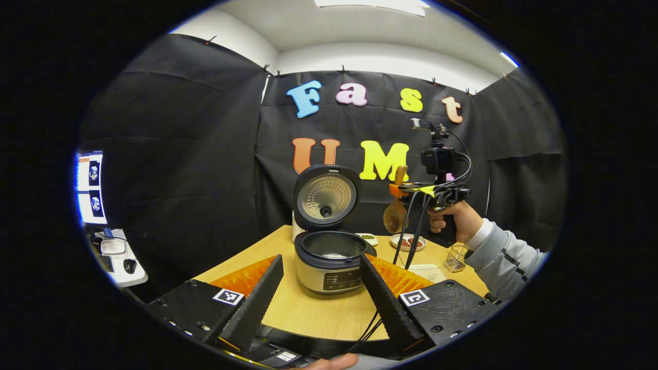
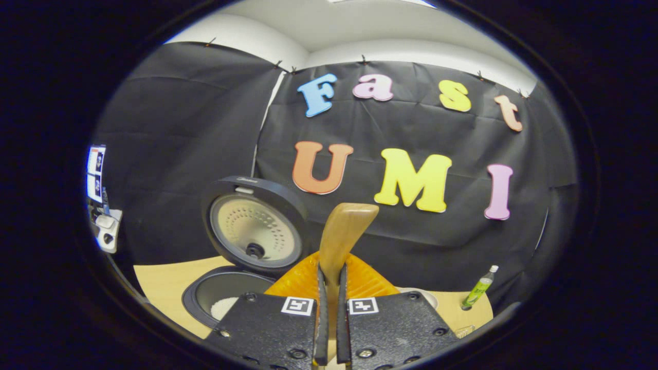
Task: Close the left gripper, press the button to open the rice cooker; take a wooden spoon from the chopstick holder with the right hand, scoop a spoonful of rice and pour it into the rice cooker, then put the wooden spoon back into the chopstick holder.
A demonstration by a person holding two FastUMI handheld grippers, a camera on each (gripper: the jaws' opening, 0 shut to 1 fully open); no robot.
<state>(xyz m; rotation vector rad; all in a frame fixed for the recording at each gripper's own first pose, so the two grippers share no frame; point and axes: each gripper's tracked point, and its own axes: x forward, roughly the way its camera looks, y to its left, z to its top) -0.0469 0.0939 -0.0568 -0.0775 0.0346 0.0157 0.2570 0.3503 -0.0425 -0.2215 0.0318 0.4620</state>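
While left claw (image 1: 321, 293) stands apart over worktop (image 1: 329, 313), rice cooker (image 1: 329, 257) sits open between its fingers; right claw (image 1: 411, 189) holds wooden spoon (image 1: 396, 213) high, bowl down, well above chopstick holder (image 1: 455, 258).

Right gripper view: right claw (image 2: 331, 308) clamped on wooden spoon (image 2: 342, 236) handle. Narrow grip; spoon may swivel, miss holder, tip it.

My left gripper view looks level from the near table (image 1: 313, 311) edge toward the back wall, with the open rice cooker (image 1: 329, 257) near, at centre. My right gripper view sits higher and closer, facing the same wall; the rice cooker (image 2: 241, 257) lies lower left, the wooden spoon (image 2: 342, 241) rising at centre. Both views share the cooker and wall.
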